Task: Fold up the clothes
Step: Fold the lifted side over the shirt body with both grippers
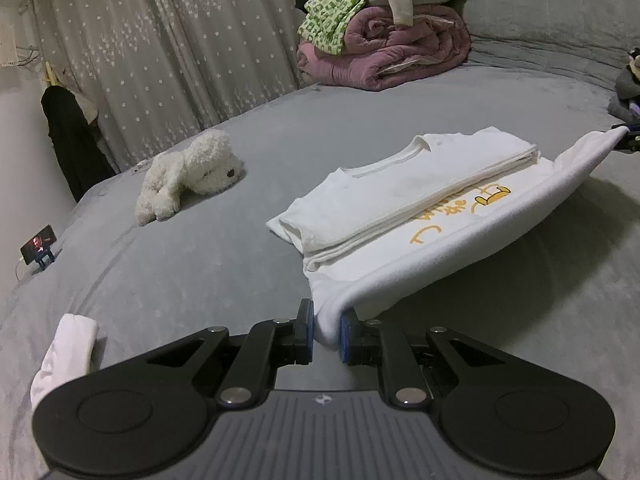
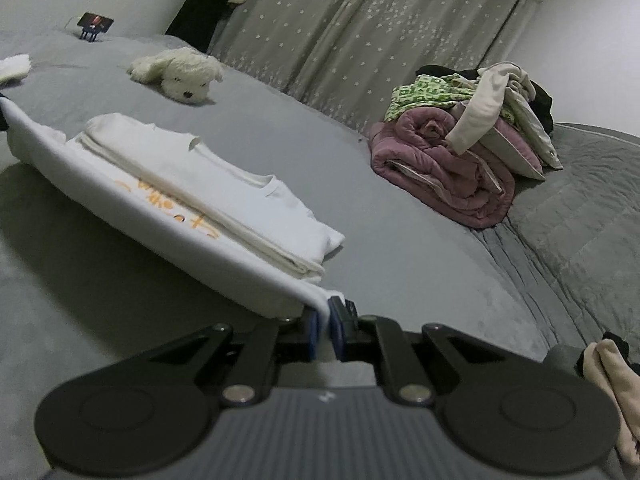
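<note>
White T-shirt [image 1: 400, 216], orange print on its front, lies partly folded on the grey bedspread [image 1: 200, 272], roughly mid-bed. The sides are folded inward into a long stack. The near hem edge is raised off the bedspread and stretched taut between the two grippers, with a shadow beneath the lifted span; the collar end rests flat on the bed.

Left gripper [image 1: 326, 330]: clenched on one corner of the raised hem, white fabric bunched between the blue pads [image 1: 307, 330]. Right gripper [image 2: 326, 334]: clenched on the opposite corner, cloth pinched between its blue pads [image 2: 314, 334]. In the left wrist view the right gripper appears only as a dark sliver at the far right edge, at the end of the taut hem.

Surroundings. White plush dog [image 1: 188, 174] lies on the bedspread beyond the shirt, well apart from it. A small white cloth [image 1: 66, 354] sits near the bed edge beside the left gripper. A rolled mauve quilt [image 1: 384, 52] rests at the far side of the bed, with a heap of unfolded garments on top, including a green patterned piece [image 1: 330, 16]. A phone on a stand [image 1: 38, 246], screen lit, stands at the bed's far corner. Star-patterned grey curtains [image 1: 160, 40] hang behind. In the right wrist view, a pale and dark garment [image 2: 608, 376] lies at the lower right edge.
</note>
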